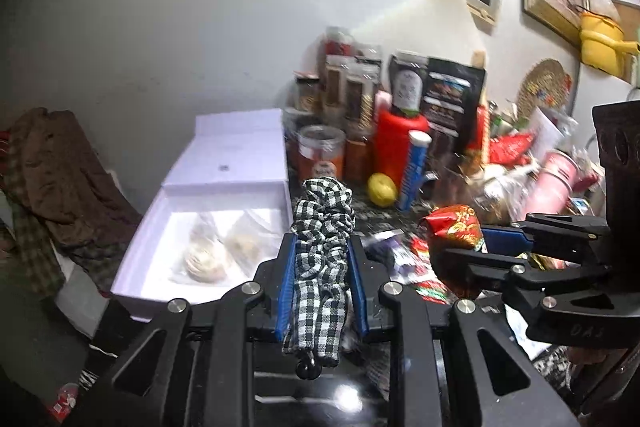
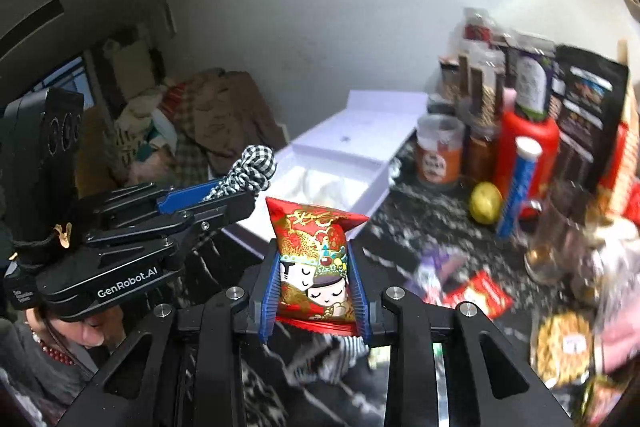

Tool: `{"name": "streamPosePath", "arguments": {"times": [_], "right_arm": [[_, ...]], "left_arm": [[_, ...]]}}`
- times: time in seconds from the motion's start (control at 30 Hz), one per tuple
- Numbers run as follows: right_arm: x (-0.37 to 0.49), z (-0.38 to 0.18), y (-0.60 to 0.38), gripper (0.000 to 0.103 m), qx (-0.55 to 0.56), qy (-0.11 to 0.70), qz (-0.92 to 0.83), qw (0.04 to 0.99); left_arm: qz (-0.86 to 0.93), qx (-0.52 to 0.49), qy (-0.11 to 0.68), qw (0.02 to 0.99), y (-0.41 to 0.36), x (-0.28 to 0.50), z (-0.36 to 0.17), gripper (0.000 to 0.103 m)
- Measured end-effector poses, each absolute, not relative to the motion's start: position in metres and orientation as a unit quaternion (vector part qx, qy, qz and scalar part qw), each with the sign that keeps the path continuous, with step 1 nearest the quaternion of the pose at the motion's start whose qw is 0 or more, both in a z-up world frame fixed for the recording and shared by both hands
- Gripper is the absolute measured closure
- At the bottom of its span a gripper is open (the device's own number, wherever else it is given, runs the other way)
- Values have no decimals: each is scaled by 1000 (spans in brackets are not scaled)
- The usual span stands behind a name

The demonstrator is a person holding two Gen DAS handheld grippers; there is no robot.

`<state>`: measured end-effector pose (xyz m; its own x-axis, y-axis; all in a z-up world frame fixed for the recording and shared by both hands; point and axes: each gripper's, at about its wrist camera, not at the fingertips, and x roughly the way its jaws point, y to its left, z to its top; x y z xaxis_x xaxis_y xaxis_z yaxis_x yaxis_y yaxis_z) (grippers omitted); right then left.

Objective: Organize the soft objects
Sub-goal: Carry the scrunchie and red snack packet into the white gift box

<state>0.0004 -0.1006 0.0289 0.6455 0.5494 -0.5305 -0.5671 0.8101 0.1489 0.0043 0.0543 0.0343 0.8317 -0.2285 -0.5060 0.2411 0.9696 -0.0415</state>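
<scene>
Two hand-held grippers above a cluttered dark-speckled worktop (image 2: 420,215), each carrying one soft item. The left gripper (image 1: 323,259) is pinched on a black-and-white checked scrunchie (image 1: 320,251); the fabric bunches between the blue pads, its far end bulging beyond the fingertips and its near end trailing back toward the camera. The right gripper (image 2: 314,275) is pinched on a red-and-gold snack packet (image 2: 316,263) printed with two cartoon faces; the packet stands upright in the grip, its top corners splayed above the pads. Both items are lifted clear of the worktop.

An open white box (image 1: 144,227) lies to the left, at the far side of the scrunchie, with its lid (image 1: 236,151) folded back against the wall; two pale bagged items (image 1: 218,247) already rest inside. Judged from this layout, the box is the likely destination.

Risks: the two grippers are close together, so converging on the box at once could make them collide. The scrunchie is held along its length, and slack fabric could snag on a pad at release or drape over the box rim. The puffed packet may slip or crush under pressure. Jars (image 1: 322,151), a red bottle (image 1: 400,143) and a lemon (image 1: 382,189) stand just right of the box; a wide swing could topple them.
</scene>
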Motion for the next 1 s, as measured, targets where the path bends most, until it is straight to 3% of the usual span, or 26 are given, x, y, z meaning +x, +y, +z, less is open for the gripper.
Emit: {"name": "streamPosePath", "arguments": {"times": [0.5, 1.0], "right_arm": [[79, 53, -54, 72, -22, 262, 357, 896], [168, 33, -20, 72, 7, 287, 386, 876]], "left_arm": [[-46, 5, 228, 973, 105, 61, 64, 79], [4, -20, 243, 970, 145, 135, 37, 79]]}}
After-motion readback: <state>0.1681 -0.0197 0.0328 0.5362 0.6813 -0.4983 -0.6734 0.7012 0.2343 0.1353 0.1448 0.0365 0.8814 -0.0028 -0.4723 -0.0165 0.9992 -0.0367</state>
